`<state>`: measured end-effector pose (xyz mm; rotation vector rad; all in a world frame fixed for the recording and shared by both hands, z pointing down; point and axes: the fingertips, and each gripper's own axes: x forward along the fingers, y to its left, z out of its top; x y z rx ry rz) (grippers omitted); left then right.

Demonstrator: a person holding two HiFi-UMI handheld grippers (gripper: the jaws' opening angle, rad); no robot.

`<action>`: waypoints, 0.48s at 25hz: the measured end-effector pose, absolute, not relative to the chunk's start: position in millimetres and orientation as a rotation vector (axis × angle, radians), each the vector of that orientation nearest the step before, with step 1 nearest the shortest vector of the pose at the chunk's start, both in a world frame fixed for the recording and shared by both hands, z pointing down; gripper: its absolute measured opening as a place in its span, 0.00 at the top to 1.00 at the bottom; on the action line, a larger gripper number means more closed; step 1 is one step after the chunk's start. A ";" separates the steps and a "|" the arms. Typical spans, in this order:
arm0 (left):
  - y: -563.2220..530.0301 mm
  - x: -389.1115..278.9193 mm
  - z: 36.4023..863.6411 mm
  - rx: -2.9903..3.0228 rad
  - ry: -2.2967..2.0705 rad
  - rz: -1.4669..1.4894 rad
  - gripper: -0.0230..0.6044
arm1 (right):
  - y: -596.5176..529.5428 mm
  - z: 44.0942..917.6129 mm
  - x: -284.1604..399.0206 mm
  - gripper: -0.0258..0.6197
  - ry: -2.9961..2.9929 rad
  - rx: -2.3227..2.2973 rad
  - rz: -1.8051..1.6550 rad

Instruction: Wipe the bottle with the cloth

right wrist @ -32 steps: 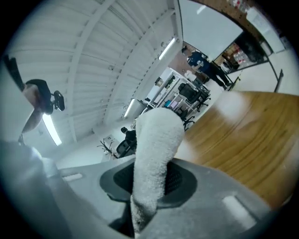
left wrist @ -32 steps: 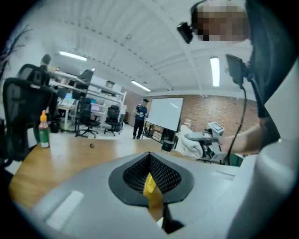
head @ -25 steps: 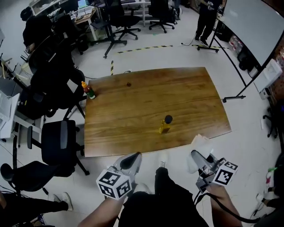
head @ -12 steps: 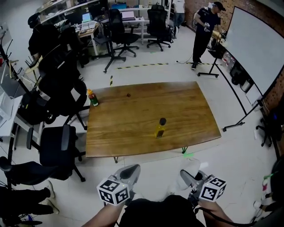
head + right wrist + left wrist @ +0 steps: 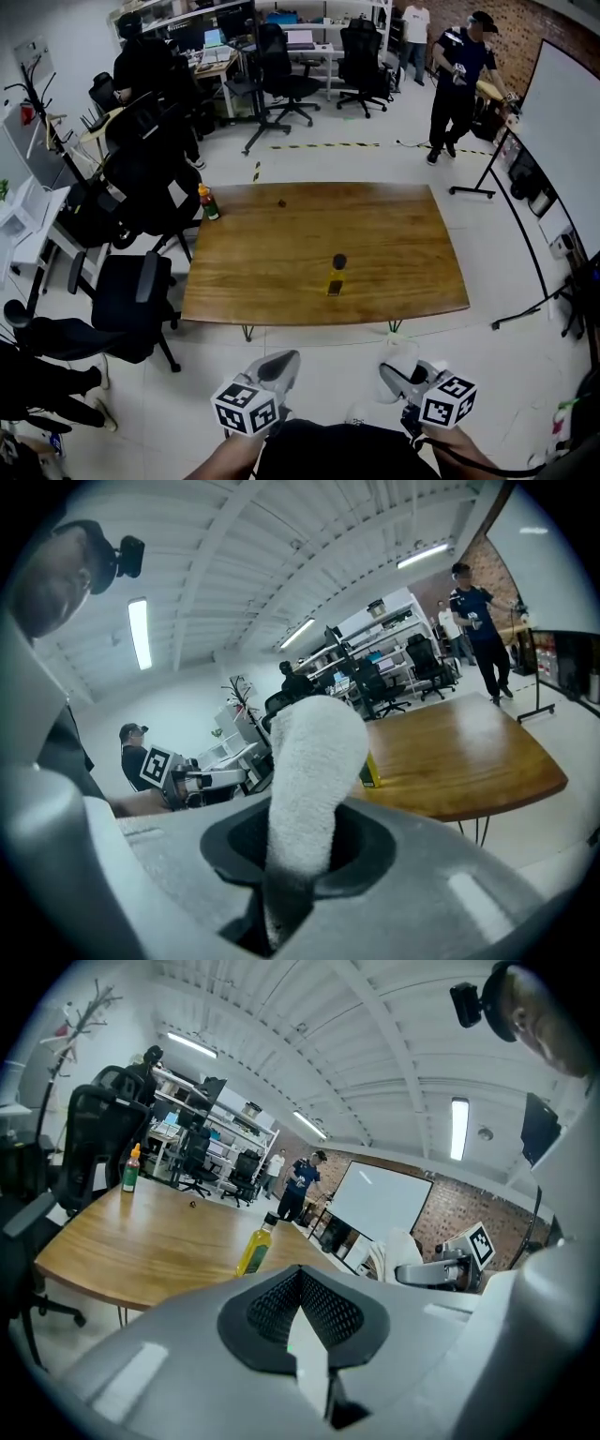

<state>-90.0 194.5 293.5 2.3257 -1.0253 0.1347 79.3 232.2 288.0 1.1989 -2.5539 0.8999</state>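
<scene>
Short of the desk (image 5: 394,234)'s near edge, head view: L gripper (image 5: 278,362) & R gripper (image 5: 392,373), both well apart from bottle (image 5: 335,281). Bottle: yellow, black cap, upright, abt mid-width of desk, nearer its near edge than far. Cloth (image 5: 401,356): white, at R gripper's tips. 2nd bottle (image 5: 208,202): far-left corner. Small dark item (image 5: 282,202): nr far edge.

L gripper view: jaws pressed together, nothing betw. them. Bottle (image 5: 255,1249) ahead on desk.

R gripper view: jaws pinching cloth (image 5: 314,752), which stands up past the tips. Bottle (image 5: 369,772) partly hidden behind it.

Step, est.: approach; wiping not yet begun. Next move prob. calls for both grippers fwd over near edge, L jaws spread to steady bottle, and cloth laid against its side w/o tipping it.

Writing: none legible. Bottle label too small to read. Only square b/w markers (image 5: 246,409) on the grippers.
</scene>
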 end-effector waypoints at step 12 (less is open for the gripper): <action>199.7 -91.4 301.8 2.268 -1.032 0.156 0.94 | 249.1 303.5 88.2 0.85 -2.527 1.191 0.979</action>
